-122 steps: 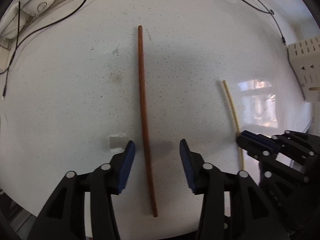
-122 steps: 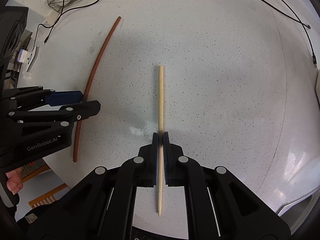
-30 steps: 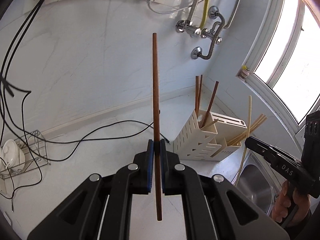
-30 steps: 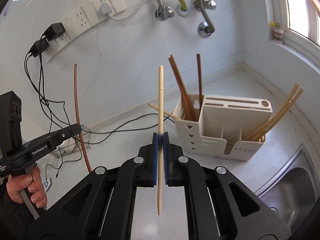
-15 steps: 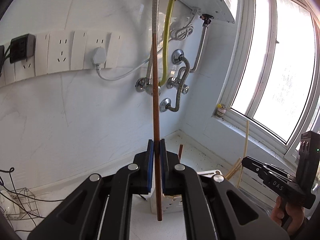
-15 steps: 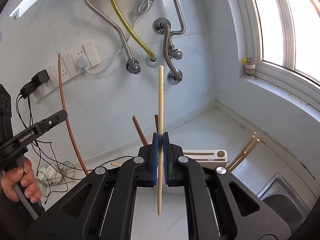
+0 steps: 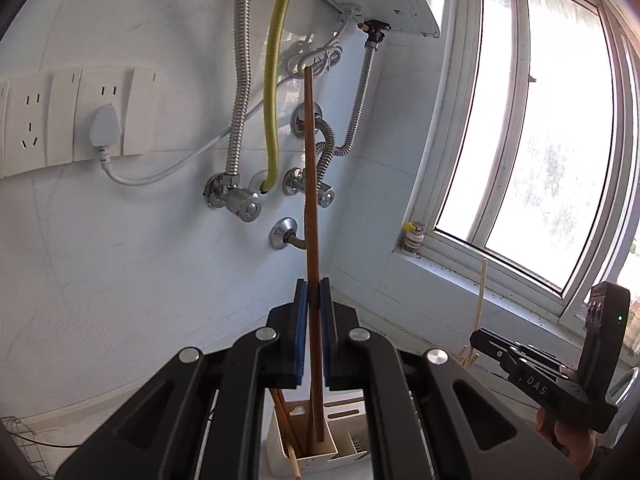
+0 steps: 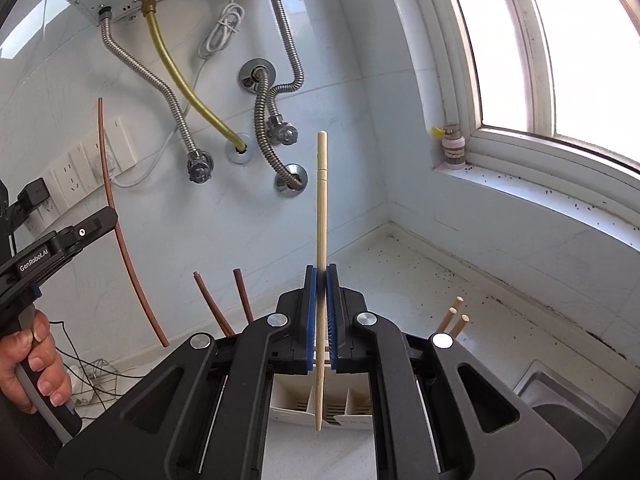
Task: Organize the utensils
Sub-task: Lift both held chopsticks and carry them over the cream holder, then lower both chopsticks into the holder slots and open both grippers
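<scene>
Left gripper (image 7: 313,292) has its jaws clamped on a brown chopstick (image 7: 310,184), held upright, lower tip down inside the cream utensil holder (image 7: 304,446). Right gripper (image 8: 321,280) is pinched on a pale bamboo chopstick (image 8: 321,200), tip hovering above the same holder. Speckled white counter (image 8: 404,280) beyond the holder, steel sink (image 8: 560,396) to its right, hoses (image 8: 176,80) and window (image 8: 540,40) behind it.

My left gripper (image 7: 313,292) is black with blue pads and pinches a reddish-brown chopstick (image 7: 310,184). My right gripper (image 8: 321,280), same black and blue, pinches a pale tan chopstick (image 8: 321,208). The holder (image 7: 320,454) is cream. A yellow hose (image 7: 274,92) hangs among silver ones on the white wall (image 7: 120,248).
</scene>
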Demonstrator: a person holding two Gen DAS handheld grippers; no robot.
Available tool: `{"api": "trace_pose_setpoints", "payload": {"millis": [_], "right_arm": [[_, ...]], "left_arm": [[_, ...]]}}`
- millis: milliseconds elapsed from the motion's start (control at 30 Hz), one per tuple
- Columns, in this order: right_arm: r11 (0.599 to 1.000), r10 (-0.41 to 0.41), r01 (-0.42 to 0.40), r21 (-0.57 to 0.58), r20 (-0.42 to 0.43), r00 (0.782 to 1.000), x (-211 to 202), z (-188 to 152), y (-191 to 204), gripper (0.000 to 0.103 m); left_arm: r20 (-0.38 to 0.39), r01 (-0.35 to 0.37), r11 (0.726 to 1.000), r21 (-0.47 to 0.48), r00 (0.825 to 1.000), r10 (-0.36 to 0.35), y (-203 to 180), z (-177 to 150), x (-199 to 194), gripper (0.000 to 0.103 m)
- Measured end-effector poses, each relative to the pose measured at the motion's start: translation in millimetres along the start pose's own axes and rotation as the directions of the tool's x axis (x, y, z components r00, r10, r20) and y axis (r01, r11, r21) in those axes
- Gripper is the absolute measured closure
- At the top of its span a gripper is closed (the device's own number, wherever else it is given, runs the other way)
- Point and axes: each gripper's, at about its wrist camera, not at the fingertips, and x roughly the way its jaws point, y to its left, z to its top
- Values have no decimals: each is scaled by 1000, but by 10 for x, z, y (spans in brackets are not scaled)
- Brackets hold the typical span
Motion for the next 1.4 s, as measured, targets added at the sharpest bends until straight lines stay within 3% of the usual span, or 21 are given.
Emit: {"api": "trace_pose_setpoints", "payload": {"millis": [333, 633, 1400], "right_arm": [[999, -31, 29, 44, 41, 999, 241, -191, -226, 99], [999, -41, 41, 5, 51, 998, 398, -342, -264, 99], [998, -64, 65, -12, 68, 996, 513, -438, -317, 99]], "left_arm": [[-30, 26, 1000, -1, 999, -26, 100, -336, 358, 97], [-32, 19, 1000, 21, 999, -18, 110, -491, 475, 97], [-55, 10, 999, 49, 998, -7, 101, -594, 581, 97]]}}
